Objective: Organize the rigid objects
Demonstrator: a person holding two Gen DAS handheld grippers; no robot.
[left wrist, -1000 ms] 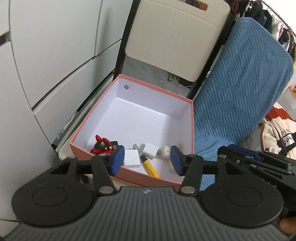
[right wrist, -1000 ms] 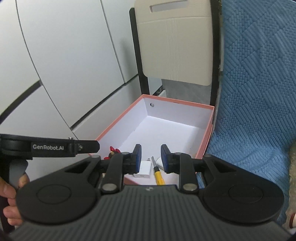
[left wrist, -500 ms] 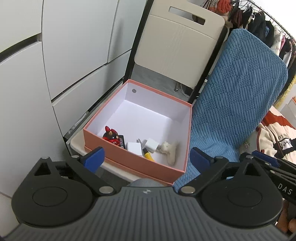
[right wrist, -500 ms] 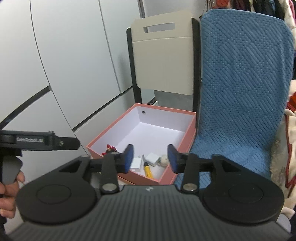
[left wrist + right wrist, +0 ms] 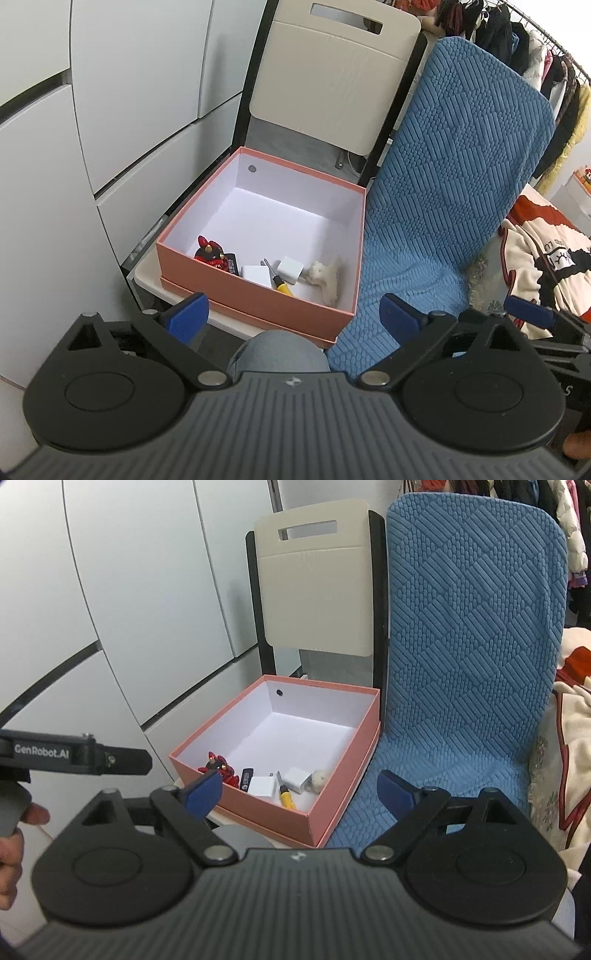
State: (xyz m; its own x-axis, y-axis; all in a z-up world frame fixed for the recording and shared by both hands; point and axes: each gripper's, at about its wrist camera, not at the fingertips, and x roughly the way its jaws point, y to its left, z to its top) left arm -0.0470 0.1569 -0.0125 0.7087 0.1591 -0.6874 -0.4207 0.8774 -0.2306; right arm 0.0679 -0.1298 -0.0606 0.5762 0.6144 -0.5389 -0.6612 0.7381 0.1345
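Note:
A pink box [image 5: 258,297] with a white inside stands on a beige chair seat; it also shows in the right wrist view [image 5: 325,805]. Near its front wall lie a red figurine [image 5: 208,253], a black stick [image 5: 246,777], a white charger [image 5: 256,275], a yellow-handled screwdriver [image 5: 282,286], a white cube adapter [image 5: 291,269] and a small beige plush [image 5: 327,275]. My left gripper [image 5: 293,317] is open and empty, held back above the box's front. My right gripper [image 5: 301,792] is open and empty, also back from the box.
A blue textured chair cover [image 5: 443,221] lies right of the box. The beige chair back [image 5: 332,81] stands behind it. White cabinet doors [image 5: 110,110] are on the left. A blanket [image 5: 546,266] and hanging clothes [image 5: 517,40] are at the right. A knee [image 5: 277,350] is below.
Both grippers have pulled back and up from the box and their jaws have opened wide. The objects in the box have not moved.

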